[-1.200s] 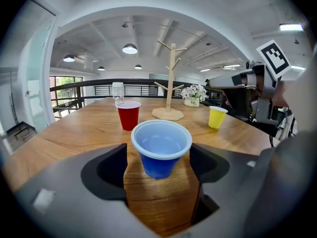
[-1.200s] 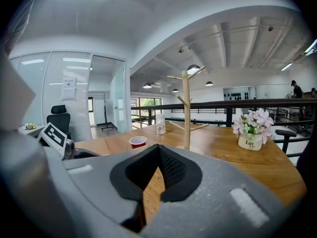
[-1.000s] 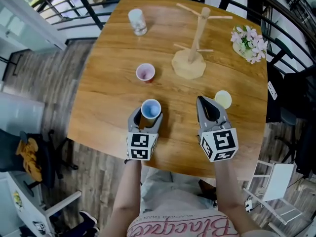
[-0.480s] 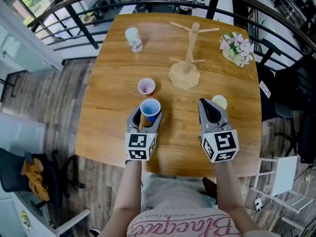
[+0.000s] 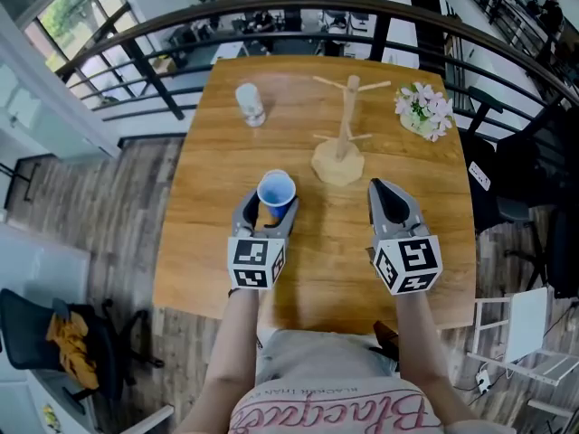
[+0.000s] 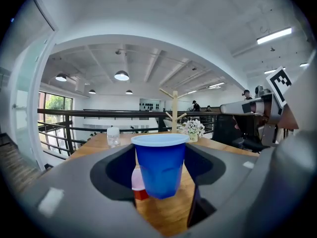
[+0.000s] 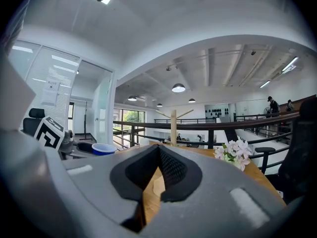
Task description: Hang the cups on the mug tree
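Blue cup's off the table, mug tree looks tippy
Left gripper [image 5: 270, 211] pinches the blue cup [image 5: 276, 190] by its sides, clear of the table [image 5: 217, 242], mug tree [image 5: 341, 132] at about 1 o'clock from it. Right gripper [image 5: 391, 202] is clamped shut on nothing. No handle I can see, so it'd go over a peg upside down; a clumsy nudge could tip the tree or pop the cup loose.

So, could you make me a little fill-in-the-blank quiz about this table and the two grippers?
1. The cup in the left gripper is ____ in colour.
2. The right gripper is ____, with nothing in it.
3. The mug tree has ____ cups hanging on it.
4. In the head view, the flowers stand on the mug tree's ____ side.

Missing words: blue; shut; no; right.
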### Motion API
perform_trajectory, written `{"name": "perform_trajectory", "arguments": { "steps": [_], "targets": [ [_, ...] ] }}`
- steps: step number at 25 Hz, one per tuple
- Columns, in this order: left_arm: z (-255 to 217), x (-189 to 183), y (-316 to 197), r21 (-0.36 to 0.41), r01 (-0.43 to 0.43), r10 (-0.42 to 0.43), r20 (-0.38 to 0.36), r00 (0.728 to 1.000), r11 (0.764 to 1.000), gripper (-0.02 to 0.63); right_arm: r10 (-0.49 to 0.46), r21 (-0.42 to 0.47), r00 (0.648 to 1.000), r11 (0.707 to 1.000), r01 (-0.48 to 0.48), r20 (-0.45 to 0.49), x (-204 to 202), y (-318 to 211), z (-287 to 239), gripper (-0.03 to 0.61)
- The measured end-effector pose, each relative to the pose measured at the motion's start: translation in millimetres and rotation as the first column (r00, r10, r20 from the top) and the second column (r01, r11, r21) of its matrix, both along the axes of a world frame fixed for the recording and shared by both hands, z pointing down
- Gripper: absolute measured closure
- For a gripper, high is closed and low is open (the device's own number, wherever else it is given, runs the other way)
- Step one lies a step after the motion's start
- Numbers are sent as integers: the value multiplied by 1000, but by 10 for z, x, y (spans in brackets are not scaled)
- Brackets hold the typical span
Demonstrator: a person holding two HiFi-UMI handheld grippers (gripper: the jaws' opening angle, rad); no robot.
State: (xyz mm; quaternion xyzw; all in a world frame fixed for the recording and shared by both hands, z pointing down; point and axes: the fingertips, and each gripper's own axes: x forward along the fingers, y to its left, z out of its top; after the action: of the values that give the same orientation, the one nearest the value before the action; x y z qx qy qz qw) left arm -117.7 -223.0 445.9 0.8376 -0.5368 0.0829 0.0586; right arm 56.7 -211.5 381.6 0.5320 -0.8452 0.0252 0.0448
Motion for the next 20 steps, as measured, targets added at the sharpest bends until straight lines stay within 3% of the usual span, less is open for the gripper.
{"name": "perform_trajectory", "arguments": {
  "steps": [9, 14, 20],
  "targets": [
    [-446, -4, -289, 101, 4, -5, 14, 1000, 995, 295, 11, 50, 1000, 999, -11, 15, 66, -118, -227, 577],
    [-435, 57, -505, 102, -10, -7, 165, 986, 995, 295, 31, 40, 999, 999, -32, 33, 134, -132, -189, 575],
    [-217, 123, -778, 21, -7, -2, 392, 920, 1000, 296, 40, 20, 998, 999, -41, 45, 202, -178, -108, 575]
  ]
}}
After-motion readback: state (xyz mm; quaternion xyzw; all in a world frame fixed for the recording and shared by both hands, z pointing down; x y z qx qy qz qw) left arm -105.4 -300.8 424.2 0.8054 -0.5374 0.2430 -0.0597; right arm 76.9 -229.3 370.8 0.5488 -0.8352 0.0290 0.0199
